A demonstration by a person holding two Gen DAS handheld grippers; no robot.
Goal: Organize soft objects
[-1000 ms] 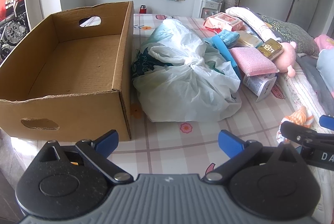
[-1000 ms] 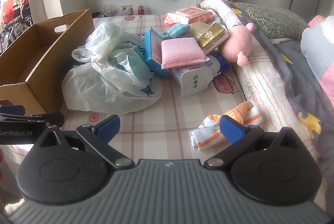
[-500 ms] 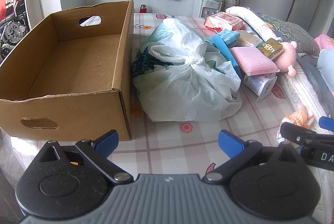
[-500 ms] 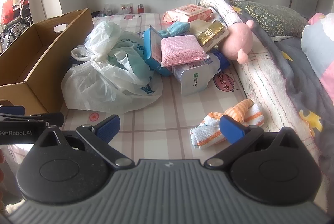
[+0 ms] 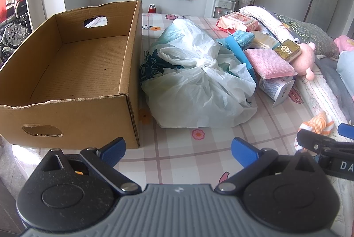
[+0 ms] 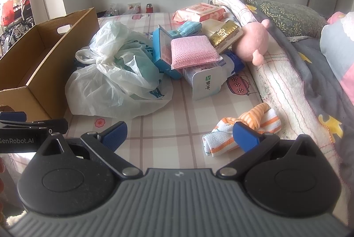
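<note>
Claws level above bed, both spread wide (empty): left claw (image 5: pixel 178 147), right claw (image 6: pixel 180 134).

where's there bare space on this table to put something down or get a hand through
The cardboard box shows nothing inside. Bare tablecloth runs in front of the white plastic bag, between the box and the striped cloth. Behind the bag it is crowded: pink sponge, cartons and pink plush toy are stacked touching, with no gap to pass.
</note>
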